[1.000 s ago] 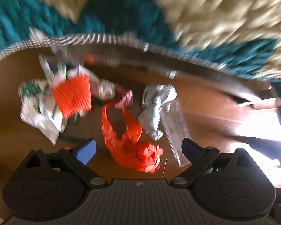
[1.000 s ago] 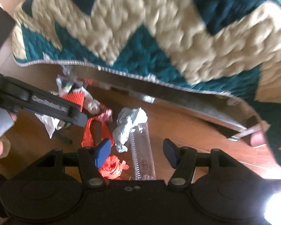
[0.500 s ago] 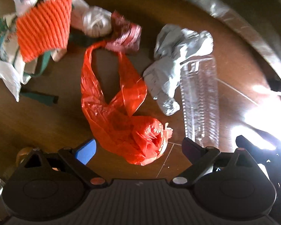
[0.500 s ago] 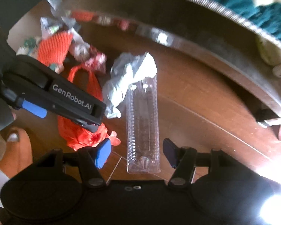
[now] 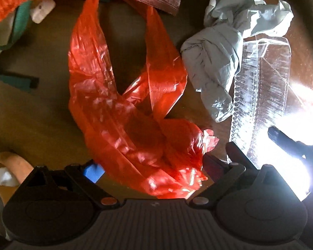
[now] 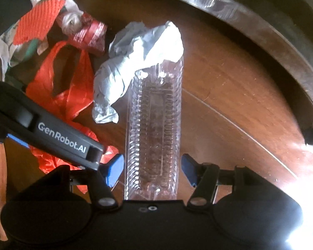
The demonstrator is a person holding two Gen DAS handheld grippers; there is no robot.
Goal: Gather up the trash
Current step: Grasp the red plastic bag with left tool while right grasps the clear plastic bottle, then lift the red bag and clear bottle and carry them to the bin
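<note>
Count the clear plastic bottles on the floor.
1. The bottle lies flat between the open fingers of the right tool, beside the grey wad. More may hide under the litter.

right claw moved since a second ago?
Yes. The right claw has come down toward the floor; its open jaws now straddle the clear bottle, which looks much larger.

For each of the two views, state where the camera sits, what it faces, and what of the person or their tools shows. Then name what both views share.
Left wrist: on the left tool, looking steeply down at the red plastic bag between its open fingers; a bare foot at the lower left.
Right wrist: on the right tool, looking straight down on the clear plastic tray, fingers open either side.
Shared: bag, tray, crumpled grey bag, wooden floor.
</note>
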